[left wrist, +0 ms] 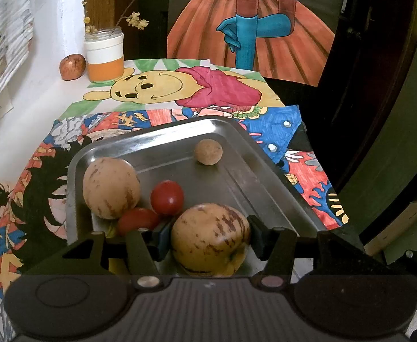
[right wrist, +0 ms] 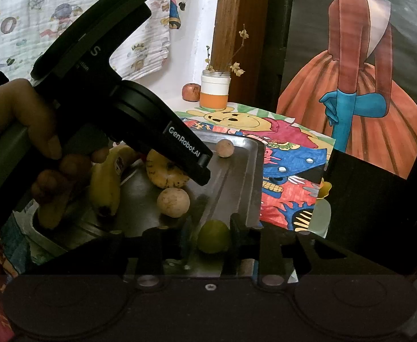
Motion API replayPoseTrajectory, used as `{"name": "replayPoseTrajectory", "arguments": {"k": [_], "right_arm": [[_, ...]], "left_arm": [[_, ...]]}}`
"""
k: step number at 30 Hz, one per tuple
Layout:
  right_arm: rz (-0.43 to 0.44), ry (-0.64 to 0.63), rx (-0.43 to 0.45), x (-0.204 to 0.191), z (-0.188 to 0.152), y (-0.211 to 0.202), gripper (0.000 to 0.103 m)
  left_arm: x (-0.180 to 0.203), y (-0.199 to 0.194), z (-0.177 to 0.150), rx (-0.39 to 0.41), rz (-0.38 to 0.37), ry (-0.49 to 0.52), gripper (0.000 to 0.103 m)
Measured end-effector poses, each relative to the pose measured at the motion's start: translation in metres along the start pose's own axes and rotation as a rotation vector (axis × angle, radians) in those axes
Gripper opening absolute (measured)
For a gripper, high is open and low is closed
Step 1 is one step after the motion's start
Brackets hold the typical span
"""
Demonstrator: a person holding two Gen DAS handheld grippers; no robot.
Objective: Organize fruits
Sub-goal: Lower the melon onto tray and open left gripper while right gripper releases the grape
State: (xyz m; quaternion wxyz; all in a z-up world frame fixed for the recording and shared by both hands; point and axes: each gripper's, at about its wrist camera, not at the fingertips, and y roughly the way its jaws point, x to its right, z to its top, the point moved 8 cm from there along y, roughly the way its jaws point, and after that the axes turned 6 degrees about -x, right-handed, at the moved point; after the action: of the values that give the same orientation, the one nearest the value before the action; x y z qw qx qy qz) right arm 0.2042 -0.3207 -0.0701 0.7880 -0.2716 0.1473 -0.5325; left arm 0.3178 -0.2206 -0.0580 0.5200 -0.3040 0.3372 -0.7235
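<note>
A steel tray [left wrist: 237, 131] holds two striped yellow melons, two red tomatoes [left wrist: 167, 196] and a small tan round fruit [left wrist: 208, 152]. My left gripper [left wrist: 208, 238] is shut on the nearer striped melon [left wrist: 208, 239], low over the tray's near end; the other melon [left wrist: 110, 188] lies at the left. In the right wrist view the same tray [right wrist: 248, 171] shows bananas [right wrist: 105, 182], a striped melon [right wrist: 165, 173], a tan fruit [right wrist: 173, 201] and another small one [right wrist: 224, 148]. My right gripper [right wrist: 212, 236] is shut on a green lime [right wrist: 214, 235] at the tray's near edge.
The left gripper's body [right wrist: 140, 119] and the hand holding it cover the tray's left part. A white-and-orange jar [left wrist: 104, 57] with twigs and a reddish apple [left wrist: 72, 67] stand at the back by the wall. Coloured drawings [left wrist: 179, 85] cover the table. The table edge drops off at the right.
</note>
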Motion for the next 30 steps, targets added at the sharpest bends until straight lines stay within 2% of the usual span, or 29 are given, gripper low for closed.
{"name": "replayPoseTrajectory", "arguments": {"k": [6, 15, 21, 30], "right_arm": [[-0.003, 0.003, 0.008, -0.002, 0.0, -0.001, 0.041], [-0.031, -0.001, 0.032, -0.003, 0.004, -0.005, 0.054], [-0.041, 0.027, 0.041, -0.002, 0.005, -0.009, 0.066], [-0.039, 0.06, 0.047, -0.002, 0.006, -0.014, 0.079]], "left_arm": [[-0.001, -0.005, 0.0, 0.02, 0.007, -0.008, 0.061], [0.001, -0.016, 0.002, 0.052, -0.002, -0.012, 0.069], [0.001, -0.024, 0.002, 0.071, -0.005, -0.022, 0.084], [0.0, -0.038, 0.003, 0.094, -0.014, -0.037, 0.095]]}}
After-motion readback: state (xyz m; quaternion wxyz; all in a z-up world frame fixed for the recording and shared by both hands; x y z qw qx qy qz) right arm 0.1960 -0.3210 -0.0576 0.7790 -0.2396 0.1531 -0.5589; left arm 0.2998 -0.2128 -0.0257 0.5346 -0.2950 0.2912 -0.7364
